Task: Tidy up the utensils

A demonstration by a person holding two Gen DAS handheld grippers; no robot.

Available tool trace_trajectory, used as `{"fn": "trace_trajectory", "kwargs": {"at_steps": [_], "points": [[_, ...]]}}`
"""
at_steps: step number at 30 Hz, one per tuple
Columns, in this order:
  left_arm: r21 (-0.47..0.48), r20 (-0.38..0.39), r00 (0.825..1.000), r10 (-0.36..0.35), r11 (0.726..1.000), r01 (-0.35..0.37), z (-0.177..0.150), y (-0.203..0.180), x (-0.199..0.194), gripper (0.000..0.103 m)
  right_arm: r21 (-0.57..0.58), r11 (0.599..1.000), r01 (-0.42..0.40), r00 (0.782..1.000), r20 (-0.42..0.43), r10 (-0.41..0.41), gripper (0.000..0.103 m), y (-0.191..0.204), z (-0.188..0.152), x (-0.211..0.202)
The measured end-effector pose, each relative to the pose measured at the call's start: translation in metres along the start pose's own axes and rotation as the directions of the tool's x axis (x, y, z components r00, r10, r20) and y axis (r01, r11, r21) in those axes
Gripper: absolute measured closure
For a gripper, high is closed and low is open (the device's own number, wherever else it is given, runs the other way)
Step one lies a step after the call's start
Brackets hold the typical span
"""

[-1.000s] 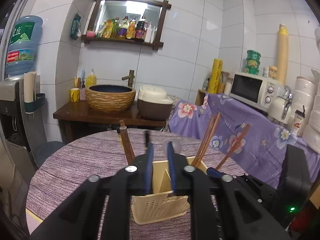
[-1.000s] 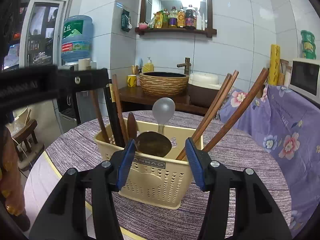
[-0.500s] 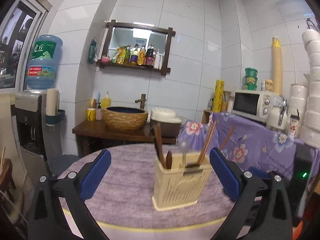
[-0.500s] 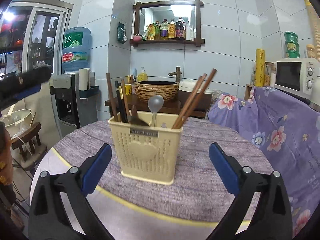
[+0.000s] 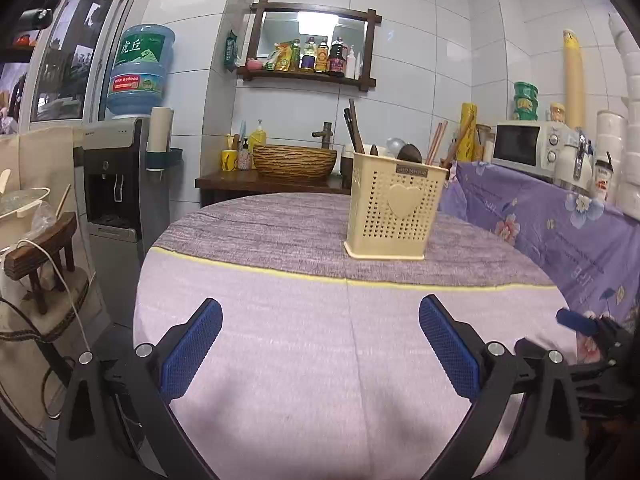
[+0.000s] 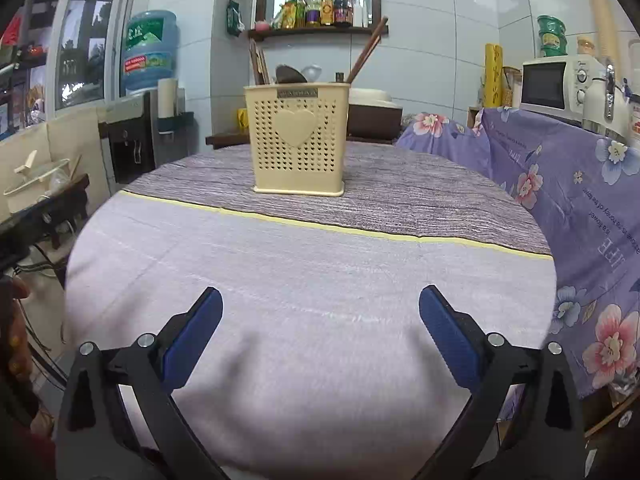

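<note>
Both grippers are spread wide and empty: the left gripper and right gripper sit at the bottom of their frames, over the pale tablecloth. The cream utensil holder stands upper centre, well apart, already holding chopsticks and spoons. The sensible move now looks like keeping clear of it. Its compartments are hidden behind the wall.

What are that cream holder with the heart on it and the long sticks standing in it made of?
The holder looks like moulded plastic, matt cream: thin walls punched with rows of small holes and a raised heart. The sticks look like dark brown wood, probably chopsticks, with a slight sheen; the picture is too small to show any grain, so lacquered bamboo is possible.
</note>
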State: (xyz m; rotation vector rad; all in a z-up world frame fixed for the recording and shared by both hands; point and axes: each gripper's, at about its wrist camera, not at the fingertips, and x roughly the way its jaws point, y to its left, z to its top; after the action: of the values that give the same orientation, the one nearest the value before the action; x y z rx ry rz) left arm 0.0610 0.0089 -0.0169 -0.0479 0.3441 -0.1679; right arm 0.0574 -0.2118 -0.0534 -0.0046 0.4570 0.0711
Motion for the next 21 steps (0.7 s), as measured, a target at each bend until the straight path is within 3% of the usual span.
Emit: {"fn": "trace_trajectory", "kwargs": {"at_steps": [9,21], "points": [[0.037,0.081,0.995,-0.051,0.998,0.048,0.003,-0.010,-0.034,0.005,0.004,0.999,-0.049,0.982,0.180,0.047,0.006,0.009,0.013,-0.060],[0.046,0.081,0.996,-0.037,0.998,0.033,-0.003,-0.013,-0.037,0.005,0.029,0.999,-0.028,0.985,0.173,0.023,0.006,0.000,0.015,-0.060]]}}
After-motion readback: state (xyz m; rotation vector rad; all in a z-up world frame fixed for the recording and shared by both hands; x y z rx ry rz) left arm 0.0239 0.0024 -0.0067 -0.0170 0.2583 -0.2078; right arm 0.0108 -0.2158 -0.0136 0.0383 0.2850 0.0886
